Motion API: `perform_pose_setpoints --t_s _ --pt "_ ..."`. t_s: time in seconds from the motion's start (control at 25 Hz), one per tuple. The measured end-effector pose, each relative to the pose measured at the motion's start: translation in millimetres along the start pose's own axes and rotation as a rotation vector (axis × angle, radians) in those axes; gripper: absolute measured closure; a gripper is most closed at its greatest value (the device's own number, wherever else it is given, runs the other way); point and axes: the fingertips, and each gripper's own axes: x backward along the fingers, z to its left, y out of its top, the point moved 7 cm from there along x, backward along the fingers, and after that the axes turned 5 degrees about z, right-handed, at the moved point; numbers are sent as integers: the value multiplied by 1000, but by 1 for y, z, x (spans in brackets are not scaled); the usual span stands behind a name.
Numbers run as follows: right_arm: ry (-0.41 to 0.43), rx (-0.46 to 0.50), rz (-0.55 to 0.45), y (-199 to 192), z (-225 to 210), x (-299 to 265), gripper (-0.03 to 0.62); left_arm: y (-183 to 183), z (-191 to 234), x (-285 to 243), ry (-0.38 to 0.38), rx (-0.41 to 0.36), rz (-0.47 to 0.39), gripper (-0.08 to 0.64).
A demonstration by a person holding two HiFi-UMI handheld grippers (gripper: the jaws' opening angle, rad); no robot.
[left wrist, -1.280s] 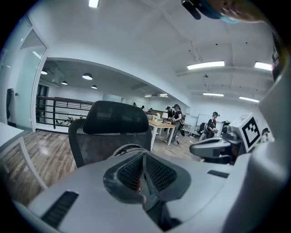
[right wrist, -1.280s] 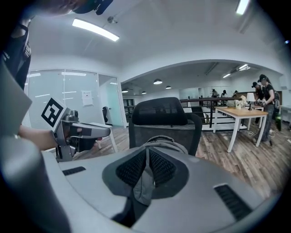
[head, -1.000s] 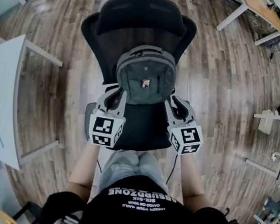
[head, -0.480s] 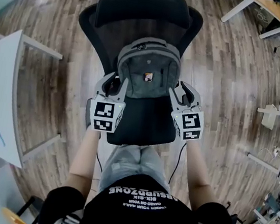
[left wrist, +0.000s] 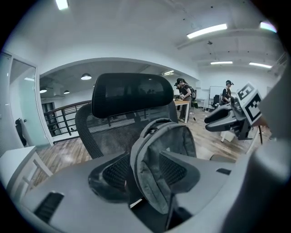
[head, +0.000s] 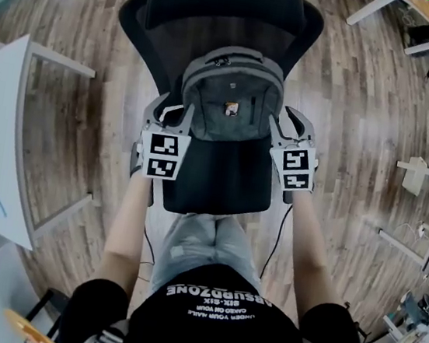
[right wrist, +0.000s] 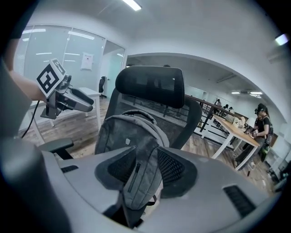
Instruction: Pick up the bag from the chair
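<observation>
You brought both grippers forward and down since the earlier frames, onto the flanks of the bag. Your left gripper (head: 172,114) had just been opening; its jaws stood wide apart with the bag's left side edge between them, unpinched. The grey fabric backpack (head: 228,94) sat upright on the seat of the black mesh office chair (head: 214,184), leaning on the backrest. Your right gripper (head: 291,127) had also been opening, and its jaws were spread around the right edge by a zip. A shallow bite on soft cloth could have slipped. Uneven closing might have tipped the backpack sideways, and pushing further could have swivelled the chair.
</observation>
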Motion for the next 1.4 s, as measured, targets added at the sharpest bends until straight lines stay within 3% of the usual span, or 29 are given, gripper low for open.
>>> perform_pose_setpoints --t_s 0.76,1.12,1.4 --pt "-10 -30 117 -26 -30 -67 423 -14 -7 -76 10 -145 116 370" --pt "26 43 190 -33 -40 -90 410 -16 -4 -94 5 -234 168 370" --pt "17 22 236 -41 -36 -110 427 -21 -3 -110 19 -206 183 370"
